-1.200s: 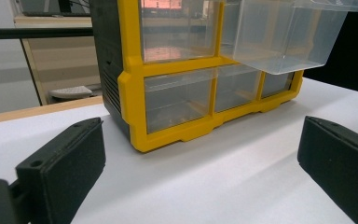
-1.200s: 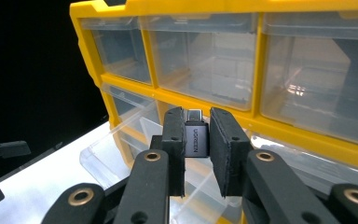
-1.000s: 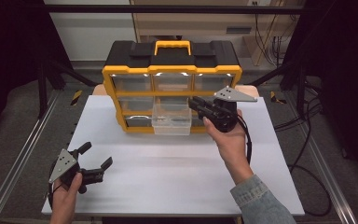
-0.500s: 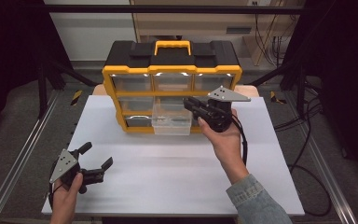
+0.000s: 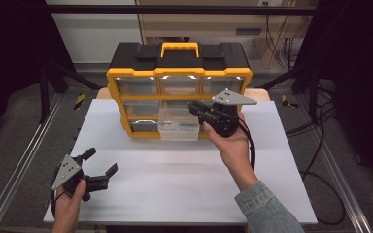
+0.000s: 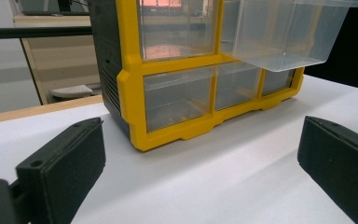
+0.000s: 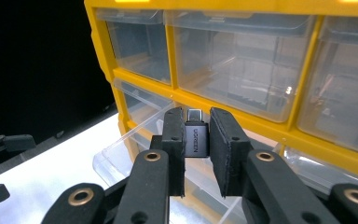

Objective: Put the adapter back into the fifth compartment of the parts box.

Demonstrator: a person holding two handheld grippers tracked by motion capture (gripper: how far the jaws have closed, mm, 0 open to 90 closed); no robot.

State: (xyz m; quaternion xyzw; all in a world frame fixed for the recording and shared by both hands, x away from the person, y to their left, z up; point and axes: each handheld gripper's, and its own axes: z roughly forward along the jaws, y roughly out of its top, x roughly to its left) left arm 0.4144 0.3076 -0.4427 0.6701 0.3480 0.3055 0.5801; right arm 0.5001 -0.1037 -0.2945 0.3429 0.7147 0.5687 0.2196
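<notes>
High view, organizer: the yellow-and-black organizer (image 5: 179, 87) sits at the far middle of the counter (image 5: 175, 194), its front facing the person so the drawers pull toward the near edge.
High view, drawer: one clear drawer (image 5: 178, 127) in the bottom row is pulled out, open top exposed, ready, I'd say, to take a small part.
High view, right gripper: the right gripper (image 5: 205, 116) hovers just right of that drawer, fingers aimed at its open top.
High view, left gripper: the left gripper (image 5: 99, 167) rests low at the near left, well apart from the organizer, out of the way.
Left gripper view, fingers: the fingers (image 6: 60, 163) are spread wide with nothing between them; the organizer (image 6: 130, 93) is ahead, the pulled drawer (image 6: 289, 32) at upper right.
Right gripper view, adapter: a small black adapter (image 7: 196, 136) is pinched between the two fingers (image 7: 173, 144), its metal plug pointing out past the tips.
Right gripper view, placement: the adapter sits near the fingertips, squeezed on its flat sides, above the open drawer (image 7: 121, 163).
Right gripper view, why: a tip-end hold should let it drop cleanly once the fingers part.
</notes>
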